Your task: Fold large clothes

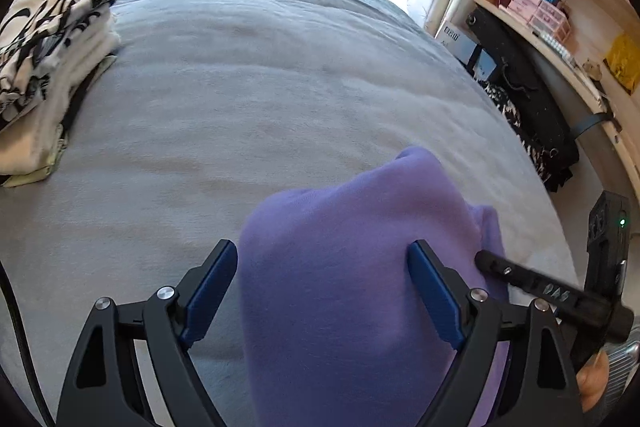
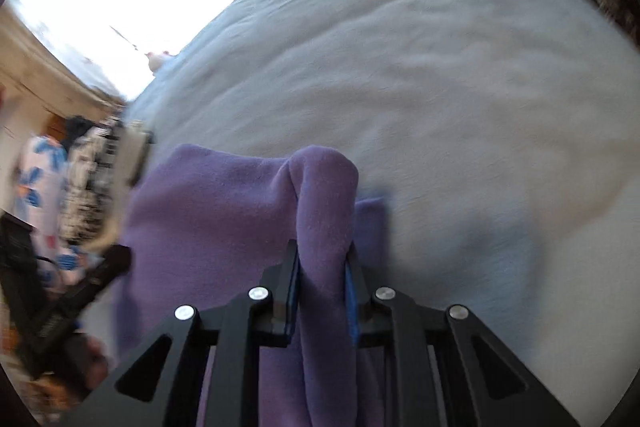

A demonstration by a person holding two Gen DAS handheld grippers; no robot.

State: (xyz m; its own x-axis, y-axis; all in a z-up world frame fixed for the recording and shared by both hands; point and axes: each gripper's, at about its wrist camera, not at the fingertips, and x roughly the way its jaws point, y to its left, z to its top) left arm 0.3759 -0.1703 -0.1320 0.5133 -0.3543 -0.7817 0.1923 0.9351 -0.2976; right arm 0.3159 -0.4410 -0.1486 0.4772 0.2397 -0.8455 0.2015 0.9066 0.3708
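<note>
Right wrist view shows the right hand-held gripper [image 2: 322,259] pinching the soft, floppy purple garment [image 2: 224,203] at a bunched fold, while the left hand-held gripper [image 1: 322,281] gapes wide.

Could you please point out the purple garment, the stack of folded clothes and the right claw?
purple garment [image 1: 352,227]: left wrist view, its broad top surface.
stack of folded clothes [image 1: 44,67]: left wrist view, patterned top piece.
right claw [image 2: 323,259]: right wrist view, between fingertips.

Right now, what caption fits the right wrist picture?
Right hand-held gripper pinching a purple sweater over the bed.
</note>
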